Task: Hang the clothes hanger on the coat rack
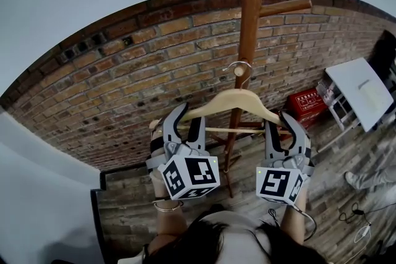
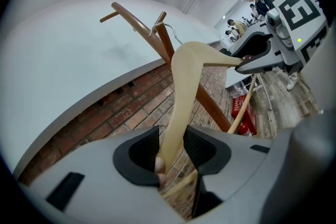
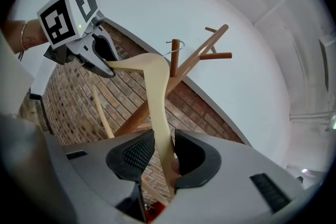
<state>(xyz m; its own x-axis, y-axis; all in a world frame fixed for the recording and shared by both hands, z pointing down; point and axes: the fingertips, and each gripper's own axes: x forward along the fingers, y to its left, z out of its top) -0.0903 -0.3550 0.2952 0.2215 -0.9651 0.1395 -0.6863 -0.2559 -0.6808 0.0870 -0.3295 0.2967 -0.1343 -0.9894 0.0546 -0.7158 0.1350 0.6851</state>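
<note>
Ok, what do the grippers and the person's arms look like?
The left gripper and right gripper have grey bodies and curved jaws with black pads. Each carries a white cube with black square markers and a small green light. A thin bracelet circles the left wrist; a dark cable trails by the right wrist. No sleeves show.

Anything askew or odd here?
Nothing stands out. The pale wooden clothes hanger sits level, the left gripper and right gripper each with claw shut on one end; its metal hook is at a peg of the brown wooden coat rack.
</note>
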